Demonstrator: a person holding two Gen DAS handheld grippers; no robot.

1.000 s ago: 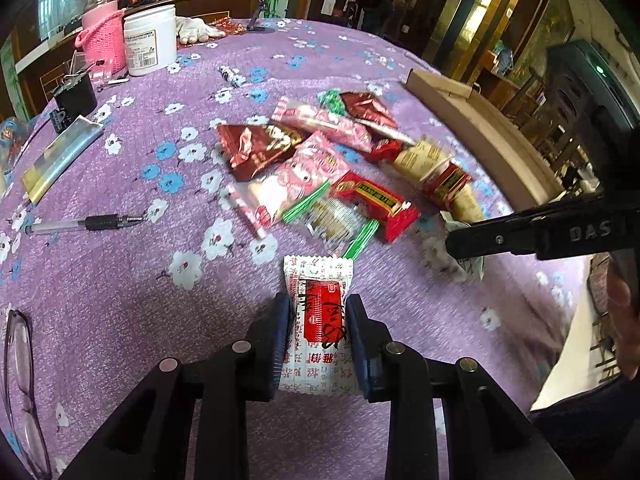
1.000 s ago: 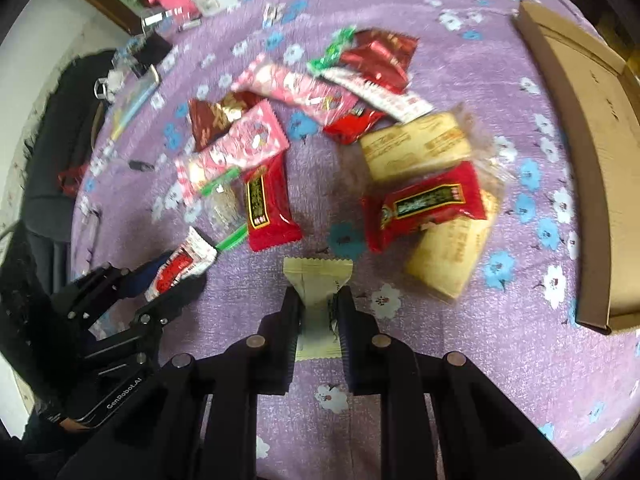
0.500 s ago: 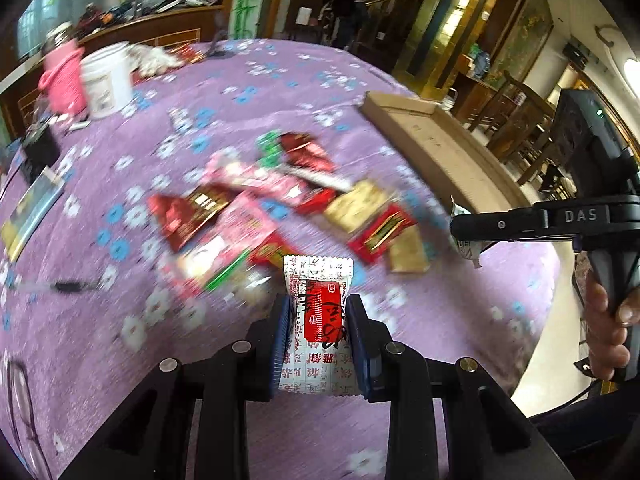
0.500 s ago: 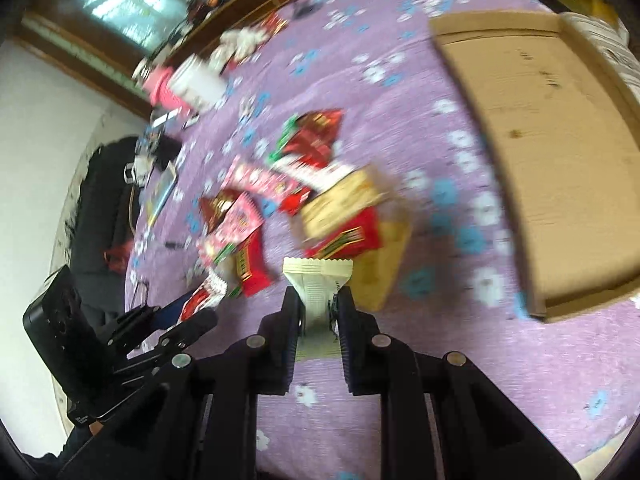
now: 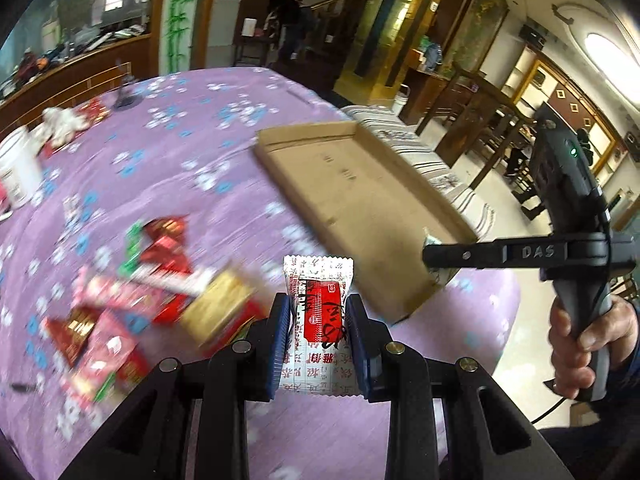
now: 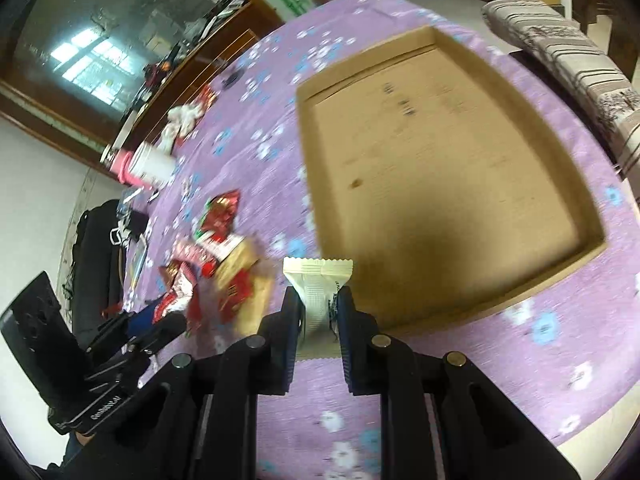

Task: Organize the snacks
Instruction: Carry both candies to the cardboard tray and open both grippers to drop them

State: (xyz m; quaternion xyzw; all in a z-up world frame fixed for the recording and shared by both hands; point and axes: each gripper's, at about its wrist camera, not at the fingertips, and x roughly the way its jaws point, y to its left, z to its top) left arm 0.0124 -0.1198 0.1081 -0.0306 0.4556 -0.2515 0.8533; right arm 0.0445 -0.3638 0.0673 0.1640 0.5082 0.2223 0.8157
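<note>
My left gripper [image 5: 318,316] is shut on a white snack packet with a red label [image 5: 319,312], held above the purple floral tablecloth. My right gripper [image 6: 318,308] is shut on a pale cream packet [image 6: 318,288], just short of the near rim of a shallow cardboard tray [image 6: 440,168]. That tray [image 5: 352,200] lies ahead and to the right in the left wrist view, where the right gripper [image 5: 430,258] shows side-on over its near corner. A blurred pile of red, pink and yellow snacks [image 5: 152,300] lies to the left; the pile [image 6: 216,272] is left of the tray.
A white tub [image 6: 154,164] and a pink container stand at the table's far left. A striped cushion [image 6: 580,72] lies beyond the tray at the table edge. A hand [image 5: 580,344] holds the right gripper's handle. Chairs and wooden furniture stand behind.
Both grippers rose and swung right, away from the snack pile toward the cardboard tray, each keeping its packet. The tray now fills much of both views.
</note>
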